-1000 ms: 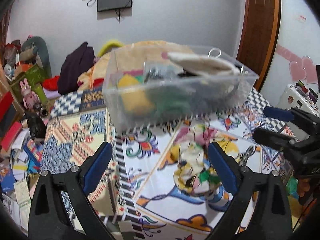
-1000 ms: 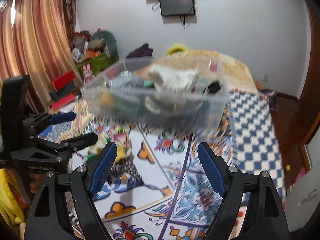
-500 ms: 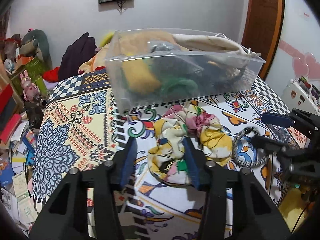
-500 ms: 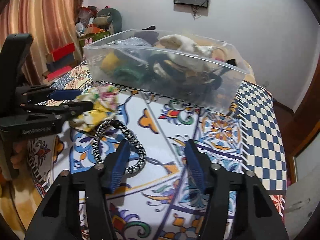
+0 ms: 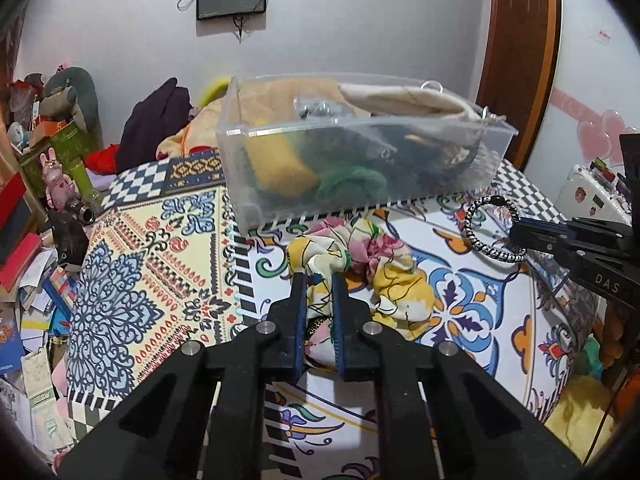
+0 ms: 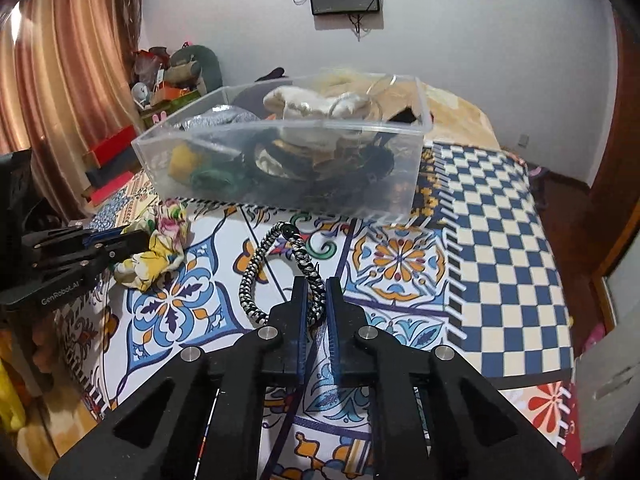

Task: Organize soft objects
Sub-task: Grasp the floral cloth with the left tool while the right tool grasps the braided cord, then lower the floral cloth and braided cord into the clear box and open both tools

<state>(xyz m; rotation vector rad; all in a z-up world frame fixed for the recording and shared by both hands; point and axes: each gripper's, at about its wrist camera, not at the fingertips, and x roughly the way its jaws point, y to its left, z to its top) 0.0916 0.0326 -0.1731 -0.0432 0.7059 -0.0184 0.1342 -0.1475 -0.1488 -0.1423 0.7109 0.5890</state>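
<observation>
In front of the clear plastic bin (image 5: 360,168) on the bed (image 6: 500,240), the left gripper (image 5: 319,280) is clamped on a fold of the floral fabric scrunchie (image 5: 360,272), and the right gripper (image 6: 316,284) pinches the black-and-white braided band (image 6: 276,268), just beside the bin's near wall. Both look light and limp; the fabric will likely sag and drag, so a bunched fold suits it, while the springier cord may slip. The bin's frosted wall blurs its contents, and each pinch point hides behind fingers.
</observation>
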